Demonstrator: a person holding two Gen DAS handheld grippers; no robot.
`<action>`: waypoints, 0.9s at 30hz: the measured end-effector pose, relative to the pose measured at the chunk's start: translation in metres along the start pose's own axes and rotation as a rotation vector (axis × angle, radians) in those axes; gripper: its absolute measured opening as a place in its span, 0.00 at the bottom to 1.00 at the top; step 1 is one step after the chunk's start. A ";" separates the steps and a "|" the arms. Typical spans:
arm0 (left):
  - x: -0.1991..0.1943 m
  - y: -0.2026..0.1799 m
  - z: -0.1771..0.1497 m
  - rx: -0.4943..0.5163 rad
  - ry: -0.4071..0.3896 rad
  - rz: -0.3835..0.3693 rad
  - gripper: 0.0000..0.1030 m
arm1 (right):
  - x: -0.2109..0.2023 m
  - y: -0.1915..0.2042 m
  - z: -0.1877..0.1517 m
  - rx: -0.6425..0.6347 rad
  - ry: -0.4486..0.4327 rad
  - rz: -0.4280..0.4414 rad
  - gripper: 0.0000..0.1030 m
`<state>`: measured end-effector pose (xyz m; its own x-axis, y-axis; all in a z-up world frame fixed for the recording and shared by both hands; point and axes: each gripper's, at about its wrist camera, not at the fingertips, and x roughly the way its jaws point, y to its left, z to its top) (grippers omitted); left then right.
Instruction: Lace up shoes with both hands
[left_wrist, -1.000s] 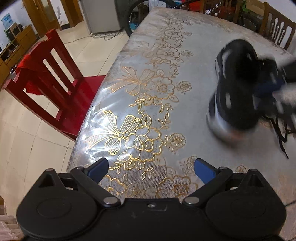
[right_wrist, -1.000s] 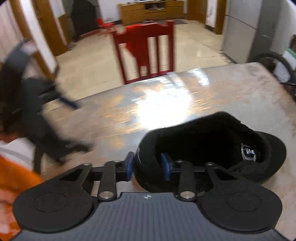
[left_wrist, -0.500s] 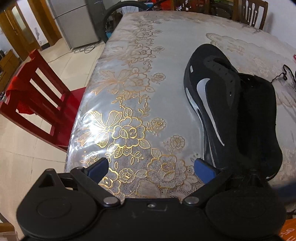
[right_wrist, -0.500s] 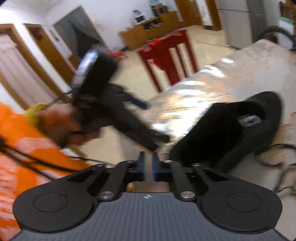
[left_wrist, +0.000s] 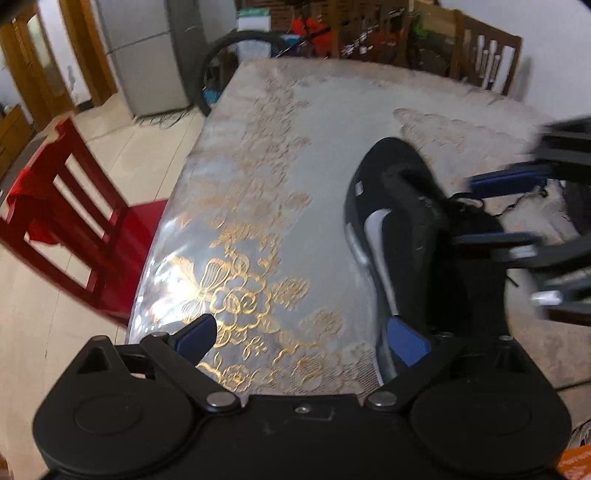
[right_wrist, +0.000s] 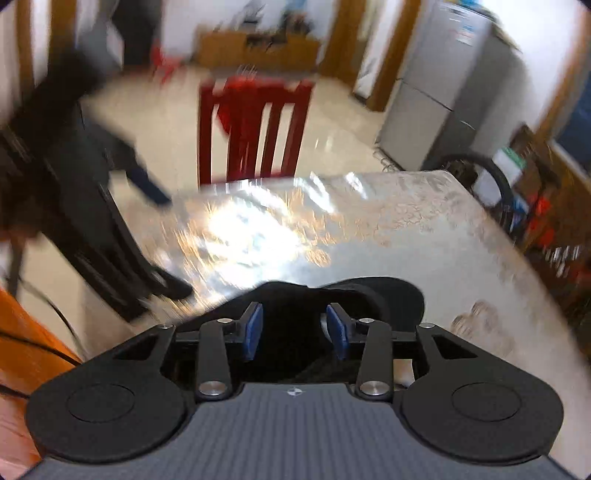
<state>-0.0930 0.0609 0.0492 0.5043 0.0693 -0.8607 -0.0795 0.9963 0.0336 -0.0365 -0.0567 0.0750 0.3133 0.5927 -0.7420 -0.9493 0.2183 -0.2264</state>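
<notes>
A black shoe with a white swoosh lies on the floral table, toe end near me. My left gripper is open and empty over the table's near edge, its right fingertip just beside the shoe's sole. My right gripper appears blurred at the right, over the shoe's opening. In the right wrist view the right gripper has its jaws opening, with the shoe behind them and no pad pressing on it. A thin black lace trails on the table by the shoe.
A red chair stands by the table's left side, and a wooden chair stands at the far end. A bicycle wheel and a grey fridge are beyond the table. An orange sleeve shows at the lower left.
The right gripper was closed on the shoe's rim, then let go and shut, and now stands open above the shoe. The shoe has come to rest on the table. The left gripper stayed open.
</notes>
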 end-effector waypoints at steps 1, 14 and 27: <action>0.001 -0.003 0.000 0.016 0.000 -0.002 0.96 | 0.011 0.001 0.002 -0.049 0.032 0.006 0.41; 0.017 -0.008 0.001 0.039 0.015 0.049 0.96 | 0.064 0.029 -0.001 -0.321 0.188 -0.120 0.17; 0.021 -0.013 0.002 0.056 0.027 0.066 0.95 | 0.009 0.011 -0.001 0.044 0.163 0.056 0.45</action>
<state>-0.0795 0.0499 0.0316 0.4759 0.1338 -0.8693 -0.0631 0.9910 0.1180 -0.0443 -0.0492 0.0650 0.2479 0.4720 -0.8460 -0.9618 0.2243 -0.1568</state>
